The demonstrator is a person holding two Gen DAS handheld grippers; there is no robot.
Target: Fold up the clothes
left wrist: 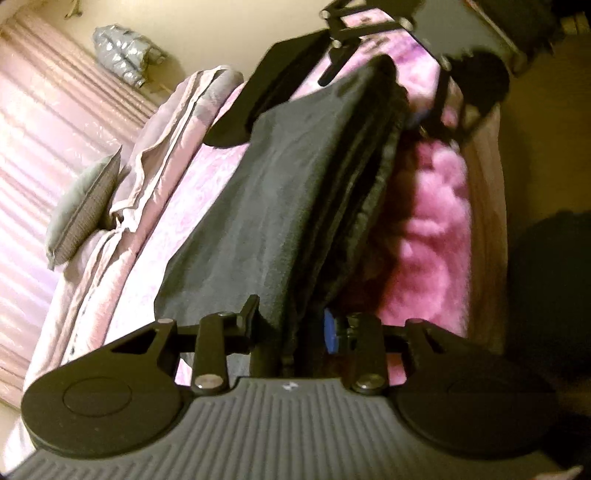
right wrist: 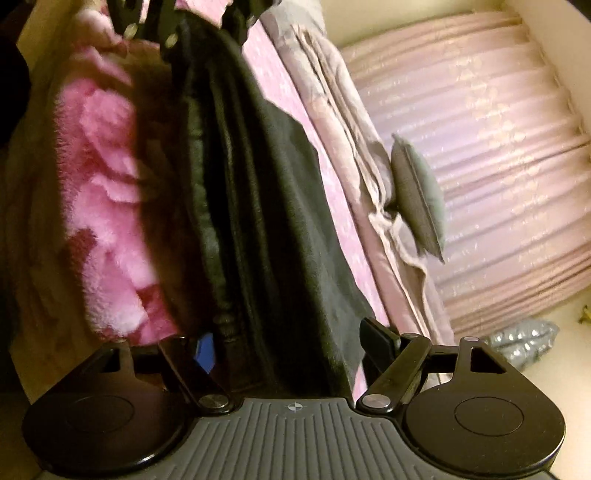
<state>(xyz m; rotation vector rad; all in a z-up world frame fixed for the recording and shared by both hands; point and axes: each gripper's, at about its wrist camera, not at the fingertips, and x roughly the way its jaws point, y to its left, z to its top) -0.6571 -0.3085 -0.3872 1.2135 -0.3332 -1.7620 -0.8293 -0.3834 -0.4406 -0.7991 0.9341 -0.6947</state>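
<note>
Underneath, pink fluffy bed [left wrist: 428,221] (pleated curtain [right wrist: 498,155] beside), both hand-held grippers [left wrist: 291,325] [right wrist: 284,343] clamping dark garment [left wrist: 280,192].

Left gripper [left wrist: 291,325] pinches dark garment [left wrist: 280,192] above pink bed [left wrist: 436,221].

A dark charcoal, near-black cloth garment [left wrist: 280,206] lies across a bed spread with a bright pink fluffy blanket [left wrist: 428,236] bearing a deeper rose flower pattern, beside a paler pink sheet [left wrist: 192,206] with a faint mottled print. A grey ribbed cushion [left wrist: 85,210] rests on pale mauve-and-cream bedding [left wrist: 162,147]. Behind hang pale pink pleated curtains [right wrist: 491,177] flecked with gold. A silvery-blue shiny bundle [left wrist: 122,51] sits against a cream wall [left wrist: 192,33]. Each black gripper shows a blue pad.
</note>
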